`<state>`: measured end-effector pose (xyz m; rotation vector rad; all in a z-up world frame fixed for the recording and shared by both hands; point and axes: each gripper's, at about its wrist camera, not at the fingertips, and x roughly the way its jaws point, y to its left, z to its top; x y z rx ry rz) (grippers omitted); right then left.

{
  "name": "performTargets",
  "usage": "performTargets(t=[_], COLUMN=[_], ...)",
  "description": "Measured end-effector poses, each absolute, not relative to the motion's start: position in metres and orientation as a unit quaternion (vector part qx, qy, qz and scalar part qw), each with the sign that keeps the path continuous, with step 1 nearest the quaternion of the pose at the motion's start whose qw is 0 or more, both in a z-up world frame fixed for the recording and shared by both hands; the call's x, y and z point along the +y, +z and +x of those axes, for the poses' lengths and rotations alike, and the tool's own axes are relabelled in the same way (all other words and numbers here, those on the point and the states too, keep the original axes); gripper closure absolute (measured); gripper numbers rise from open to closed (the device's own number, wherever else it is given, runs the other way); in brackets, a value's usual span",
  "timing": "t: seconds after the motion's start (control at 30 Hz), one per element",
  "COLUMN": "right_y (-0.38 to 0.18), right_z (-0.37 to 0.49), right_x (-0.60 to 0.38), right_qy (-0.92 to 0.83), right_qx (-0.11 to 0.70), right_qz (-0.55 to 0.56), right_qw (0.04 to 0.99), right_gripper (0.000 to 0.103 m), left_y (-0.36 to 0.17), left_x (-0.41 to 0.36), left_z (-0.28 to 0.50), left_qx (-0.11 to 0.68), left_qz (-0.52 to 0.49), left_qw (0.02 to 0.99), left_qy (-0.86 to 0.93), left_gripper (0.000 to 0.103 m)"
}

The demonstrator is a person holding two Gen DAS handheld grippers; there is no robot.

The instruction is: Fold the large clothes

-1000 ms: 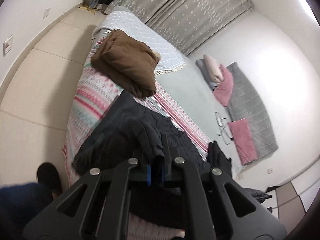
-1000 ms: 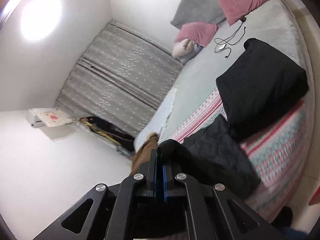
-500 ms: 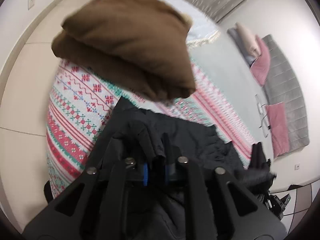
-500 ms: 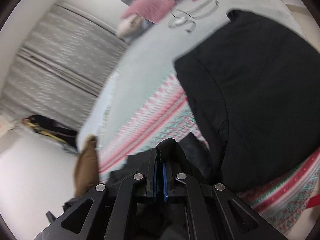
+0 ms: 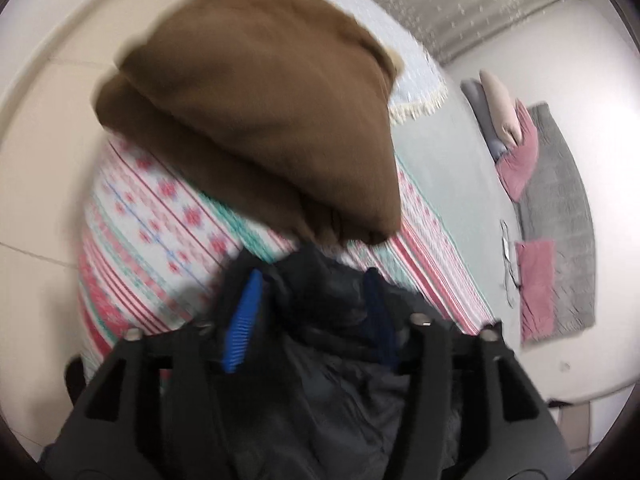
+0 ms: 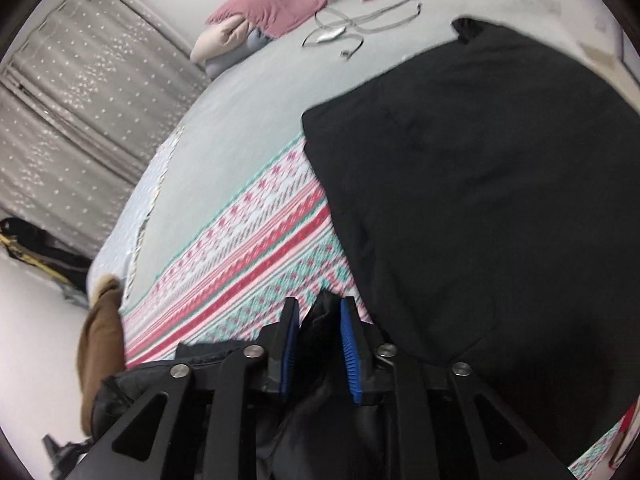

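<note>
Both the left hand-held gripper (image 5: 312, 312) and right hand-held gripper (image 6: 318, 344) are opening, releasing the dark jacket (image 5: 332, 360) onto the bed's (image 6: 248, 120) near edge, its folding seemingly unfinished.

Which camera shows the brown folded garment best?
The left wrist view: the brown garment fills the upper middle of the frame, its folded layers lying on the patterned blanket. The right wrist view catches only a narrow strip of it at the left edge.
</note>
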<state>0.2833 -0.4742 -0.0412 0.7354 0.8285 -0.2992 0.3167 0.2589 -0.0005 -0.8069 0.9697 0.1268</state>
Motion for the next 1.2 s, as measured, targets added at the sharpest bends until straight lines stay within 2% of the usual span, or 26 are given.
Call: performTargets(t=[0.17,0.3,0.37,0.4,0.5,0.6,0.67,0.7,0.77,0.83,0.9,0.93,1.0,1.07,1.1,1.13,1.17,1.2], right_y=[-0.023,0.003,0.009,0.007,-0.013,-0.036,-0.043,-0.042,-0.032,-0.021,-0.015,-0.017,-0.029,-0.045,-0.049,-0.049,-0.049,-0.051], right_z=[0.276,0.268,0.267,0.269,0.279,0.290,0.297,0.298,0.296,0.290,0.282,0.279,0.281,0.285,0.287,0.288,0.288,0.288], right_x=[-0.462,-0.429,-0.401,-0.387,-0.335,-0.310,-0.315,-0.321,-0.345,-0.375,-0.402,-0.413,-0.428,-0.434,-0.432,-0.428,-0.428,-0.430], right_qy=[-0.148,-0.134,-0.084,-0.052,0.057,0.042,-0.005,-0.027,-0.063,-0.082,-0.116,-0.119,-0.097,-0.079,-0.082,-0.088,-0.088,-0.080], right_qx=[0.382,0.363,0.368,0.378,0.433,0.465,0.463,0.461,0.448,0.436,0.430,0.434,0.454,0.469,0.475,0.475,0.476,0.482], right_qz=[0.297,0.222,0.185,0.170,0.118,0.058,0.027,0.021,0.034,0.060,0.067,0.073,0.103,0.116,0.100,0.084,0.082,0.097], right_qw=[0.863,0.895,0.907,0.908,0.892,0.883,0.886,0.887,0.891,0.894,0.893,0.890,0.880,0.872,0.870,0.871,0.871,0.867], right_gripper=[0.076,0.074,0.070,0.067,0.066,0.066,0.066,0.066,0.066,0.059,0.044,0.043,0.043,0.043,0.045,0.050,0.077,0.097], left_y=[0.019,0.032,0.031,0.027,0.013,0.011,0.019,0.023,0.018,0.005,-0.012,-0.018,-0.024,-0.029,-0.030,-0.026,-0.024,-0.020], left_x=[0.254,0.203,0.175,0.163,0.145,0.156,0.178,0.189,0.209,0.219,0.223,0.224,0.221,0.212,0.207,0.202,0.193,0.187], left_z=[0.307,0.306,0.303,0.301,0.298,0.291,0.277,0.274,0.270,0.279,0.290,0.294,0.302,0.311,0.313,0.313,0.314,0.313], left_qx=[0.427,0.434,0.447,0.455,0.477,0.485,0.457,0.443,0.433,0.456,0.481,0.484,0.485,0.489,0.490,0.489,0.484,0.477], left_qz=[-0.342,-0.255,-0.207,-0.184,-0.136,-0.125,-0.137,-0.139,-0.155,-0.180,-0.199,-0.205,-0.210,-0.207,-0.200,-0.191,-0.169,-0.153], left_qw=[0.834,0.864,0.870,0.871,0.868,0.865,0.876,0.881,0.880,0.867,0.851,0.848,0.846,0.845,0.846,0.848,0.856,0.862], left_qy=[0.074,0.030,0.009,0.006,0.016,0.042,0.074,0.096,0.118,0.089,0.068,0.070,0.070,0.060,0.064,0.070,0.076,0.081], left_gripper=[0.044,0.043,0.043,0.043,0.043,0.043,0.043,0.041,0.029,0.029,0.029,0.029,0.037,0.070,0.074,0.083,0.091,0.092])
